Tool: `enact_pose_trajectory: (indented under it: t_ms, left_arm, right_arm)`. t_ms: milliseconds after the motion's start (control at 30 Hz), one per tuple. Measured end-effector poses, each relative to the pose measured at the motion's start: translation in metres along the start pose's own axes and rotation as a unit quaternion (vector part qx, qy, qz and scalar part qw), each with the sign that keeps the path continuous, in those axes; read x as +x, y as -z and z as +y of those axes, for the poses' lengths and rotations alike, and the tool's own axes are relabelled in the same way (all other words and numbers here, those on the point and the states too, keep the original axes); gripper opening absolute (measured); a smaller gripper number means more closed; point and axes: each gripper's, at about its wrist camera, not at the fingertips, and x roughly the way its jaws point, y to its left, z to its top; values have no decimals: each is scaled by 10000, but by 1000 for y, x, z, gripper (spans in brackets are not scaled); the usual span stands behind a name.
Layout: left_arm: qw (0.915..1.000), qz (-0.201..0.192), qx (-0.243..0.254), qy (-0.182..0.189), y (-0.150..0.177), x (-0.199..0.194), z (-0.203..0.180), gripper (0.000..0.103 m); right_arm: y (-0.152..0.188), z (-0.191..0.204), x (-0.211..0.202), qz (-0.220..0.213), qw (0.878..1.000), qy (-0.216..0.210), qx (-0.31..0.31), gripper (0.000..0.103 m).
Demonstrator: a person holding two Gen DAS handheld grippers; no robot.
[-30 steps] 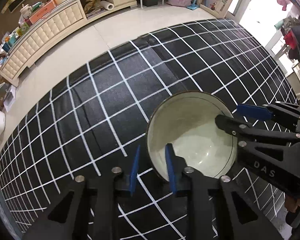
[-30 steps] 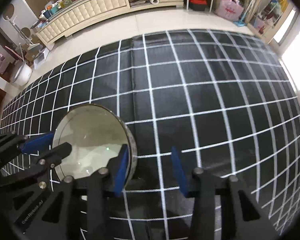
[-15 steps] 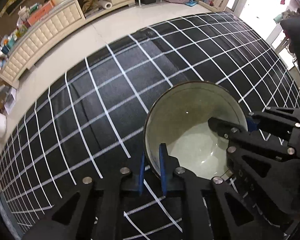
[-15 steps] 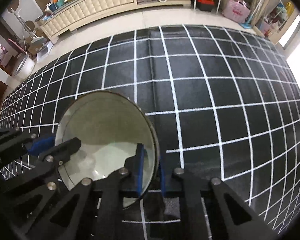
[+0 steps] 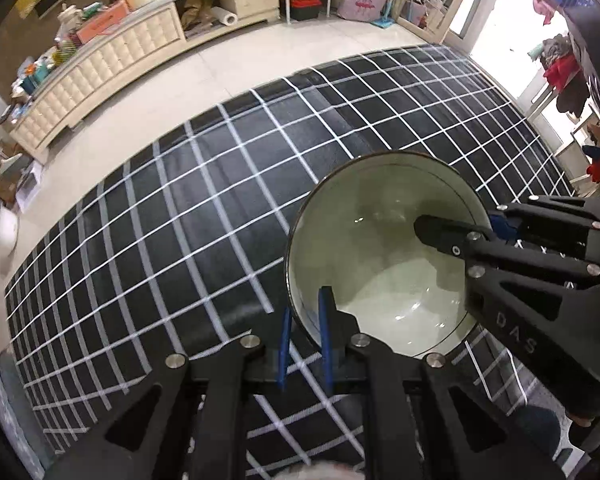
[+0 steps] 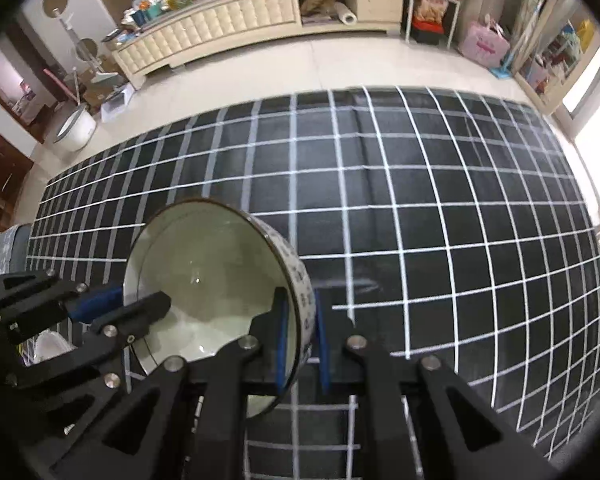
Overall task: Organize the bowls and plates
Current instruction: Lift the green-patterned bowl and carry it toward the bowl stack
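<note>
Now both my grippers clamp one bowl (image 5: 384, 256) above the checked cloth (image 5: 204, 216).
On the left rim my left gripper (image 5: 305, 334) pinches the wall, one blue pad inside and one outside; on the opposite rim my right gripper (image 6: 300, 336), whose jaws have just been closing, grips the patterned wall the same way. Seemingly the bowl hangs clear of the cloth, tilted, though its underside is hidden. Behind, a cream sideboard (image 6: 236, 28) lines the floor.
</note>
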Motion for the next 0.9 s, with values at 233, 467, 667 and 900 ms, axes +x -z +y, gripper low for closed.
enact_pose_trajectory:
  t_ms: [233, 467, 667, 900]
  left_arm:
    - [9992, -250, -182, -233, 38, -60, 18, 12]
    - [9983, -238, -405, -350, 101, -83, 32, 12]
    - [9978, -131, -527, -367, 150, -87, 35, 12]
    - [9978, -3, -613, -268, 181, -75, 29, 12]
  right_arm:
    - [17, 46, -35, -232, 9991, -212, -275, 15]
    - [58, 84, -36, -107, 9979, -358, -531, 15]
    - [88, 107, -28, 81, 9973, -394, -621, 15]
    - [114, 124, -20, 266, 9962, -217, -802, 15]
